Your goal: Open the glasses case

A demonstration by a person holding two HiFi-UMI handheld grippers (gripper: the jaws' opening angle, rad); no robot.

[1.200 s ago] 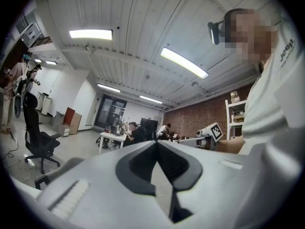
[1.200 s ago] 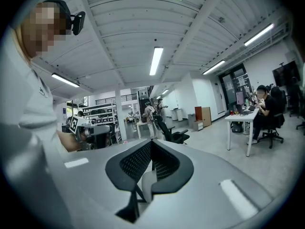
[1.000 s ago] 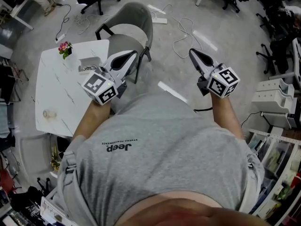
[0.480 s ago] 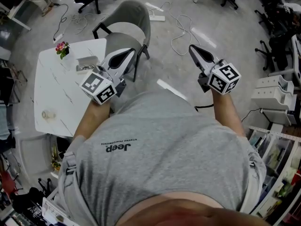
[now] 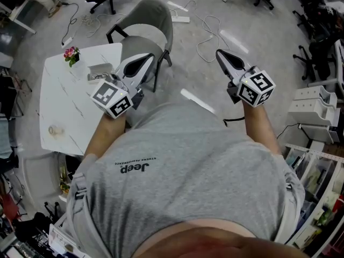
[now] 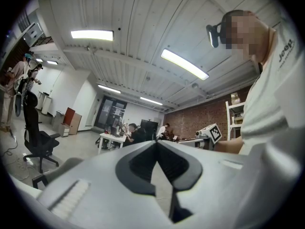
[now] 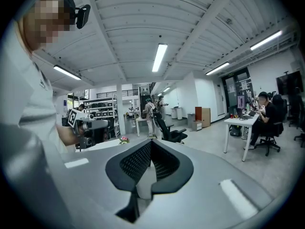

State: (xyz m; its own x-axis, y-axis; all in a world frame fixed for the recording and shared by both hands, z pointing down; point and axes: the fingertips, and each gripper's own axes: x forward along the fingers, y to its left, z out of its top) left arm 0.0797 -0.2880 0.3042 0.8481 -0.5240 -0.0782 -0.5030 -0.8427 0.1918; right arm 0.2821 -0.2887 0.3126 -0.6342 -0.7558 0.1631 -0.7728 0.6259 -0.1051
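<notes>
Glasses case (image 5: 98, 69): small pale box on white tabletop (image 5: 70, 104), towards far edge, near flower sprig (image 5: 73, 55).
Lies left of and below left gripper (image 5: 150, 59), partly hidden behind it.
Right gripper (image 5: 219, 54) well apart, so left is nearer.
Both jaws pressed together and empty, aimed level towards chair (image 5: 153, 20), not at case.
Case long axis appears to run across head view.
Hinge side cannot be told.

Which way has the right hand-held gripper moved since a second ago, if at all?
No. The right hand-held gripper keeps its place beside the white floor cable in the head view.
</notes>
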